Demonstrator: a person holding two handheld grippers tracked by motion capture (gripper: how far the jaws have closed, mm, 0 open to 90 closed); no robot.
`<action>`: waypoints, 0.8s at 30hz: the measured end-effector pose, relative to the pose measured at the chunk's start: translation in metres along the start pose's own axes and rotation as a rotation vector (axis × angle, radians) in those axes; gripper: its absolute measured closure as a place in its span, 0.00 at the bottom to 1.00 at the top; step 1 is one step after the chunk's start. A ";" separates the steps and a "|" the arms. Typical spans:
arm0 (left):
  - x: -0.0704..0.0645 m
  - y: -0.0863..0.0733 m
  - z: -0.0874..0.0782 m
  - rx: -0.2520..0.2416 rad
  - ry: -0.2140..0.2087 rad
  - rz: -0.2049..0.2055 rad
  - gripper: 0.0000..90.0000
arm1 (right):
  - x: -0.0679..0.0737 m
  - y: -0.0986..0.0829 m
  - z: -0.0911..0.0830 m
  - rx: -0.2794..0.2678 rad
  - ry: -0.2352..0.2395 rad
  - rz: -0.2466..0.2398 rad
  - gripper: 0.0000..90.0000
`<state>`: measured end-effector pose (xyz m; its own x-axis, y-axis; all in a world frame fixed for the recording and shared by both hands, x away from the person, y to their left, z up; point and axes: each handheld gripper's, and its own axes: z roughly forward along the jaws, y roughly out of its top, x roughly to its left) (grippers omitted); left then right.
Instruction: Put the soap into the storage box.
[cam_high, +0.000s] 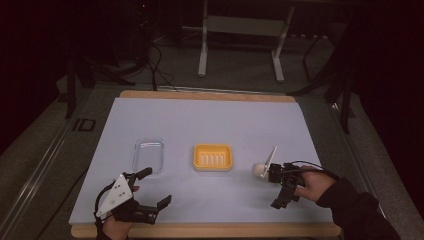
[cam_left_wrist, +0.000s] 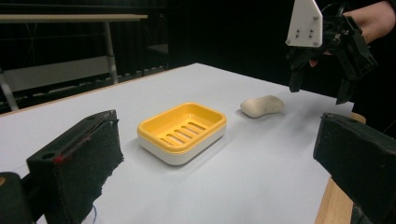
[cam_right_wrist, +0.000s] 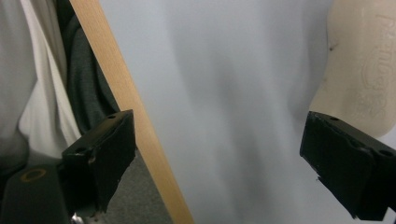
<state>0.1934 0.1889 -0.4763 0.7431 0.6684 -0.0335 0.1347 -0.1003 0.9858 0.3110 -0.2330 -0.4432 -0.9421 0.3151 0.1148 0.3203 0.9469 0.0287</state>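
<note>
Cream soap bar (cam_left_wrist: 262, 106) lies just beside the spread-open right gripper (cam_high: 276, 186), not yet grasped. Next the jaws must straddle it and close, likely for the yellow dish (cam_high: 213, 157); the left gripper (cam_high: 153, 188) also gapes empty.

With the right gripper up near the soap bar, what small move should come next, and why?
Probably lower the right gripper and shift it so its open jaws straddle the soap bar, then close. The bar lies bare on the table, beside the empty yellow soap dish. In the right gripper view it sits off by one jaw, not between the two.
</note>
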 end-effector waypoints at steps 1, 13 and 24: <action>0.000 0.000 0.000 0.000 0.000 0.000 0.01 | -0.001 0.000 0.000 0.004 0.005 -0.001 0.12; 0.000 -0.001 0.001 0.009 -0.006 -0.004 0.01 | -0.008 0.003 -0.006 0.024 0.037 -0.016 0.12; 0.000 -0.001 0.002 0.016 -0.002 -0.004 0.01 | -0.021 0.004 -0.011 -0.009 -0.001 -0.041 0.12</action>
<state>0.1945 0.1879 -0.4776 0.7438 0.6673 -0.0374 0.1477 -0.1095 0.9830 0.3329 -0.2364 -0.4347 -0.9544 0.2766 0.1126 0.2827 0.9583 0.0423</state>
